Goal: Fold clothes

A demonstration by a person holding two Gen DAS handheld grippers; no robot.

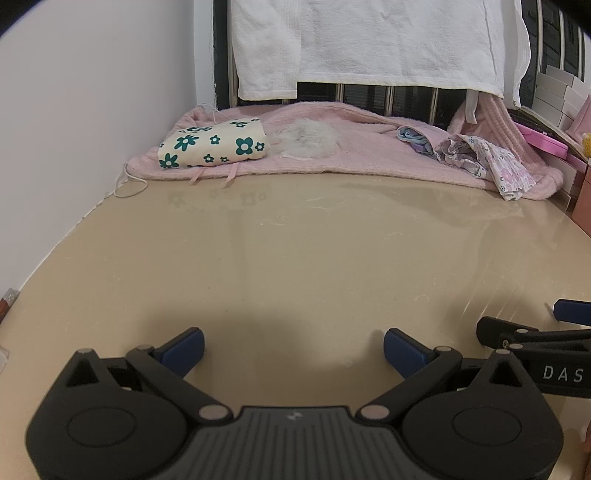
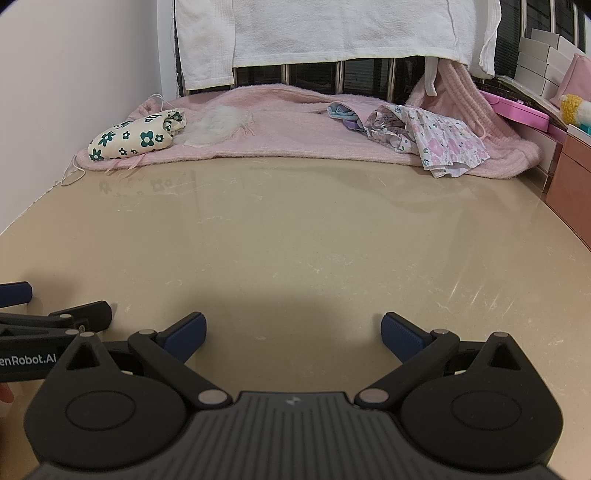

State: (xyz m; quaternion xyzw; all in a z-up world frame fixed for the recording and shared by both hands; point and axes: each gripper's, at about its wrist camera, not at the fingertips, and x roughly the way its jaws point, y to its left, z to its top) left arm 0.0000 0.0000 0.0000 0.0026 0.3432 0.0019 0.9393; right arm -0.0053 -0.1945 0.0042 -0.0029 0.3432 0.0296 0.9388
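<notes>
A folded cream cloth with green flowers (image 1: 214,146) (image 2: 136,137) lies at the far left on a pink blanket (image 1: 332,147) (image 2: 295,129). A crumpled pink-and-lilac floral garment (image 1: 487,162) (image 2: 436,142) lies at the blanket's far right, with a small blue-purple cloth (image 1: 415,140) (image 2: 345,114) beside it. My left gripper (image 1: 293,350) hangs open over the bare beige tabletop (image 1: 295,258), nothing between its fingers. My right gripper (image 2: 291,334) is open too, empty, close beside the left one over the near tabletop (image 2: 295,240).
A tuft of white fur (image 1: 310,138) (image 2: 218,123) lies on the blanket. White towels (image 1: 369,40) (image 2: 332,29) hang over a dark railing behind. A white wall (image 1: 74,129) borders the left; pink and white boxes (image 2: 546,92) stack at the right.
</notes>
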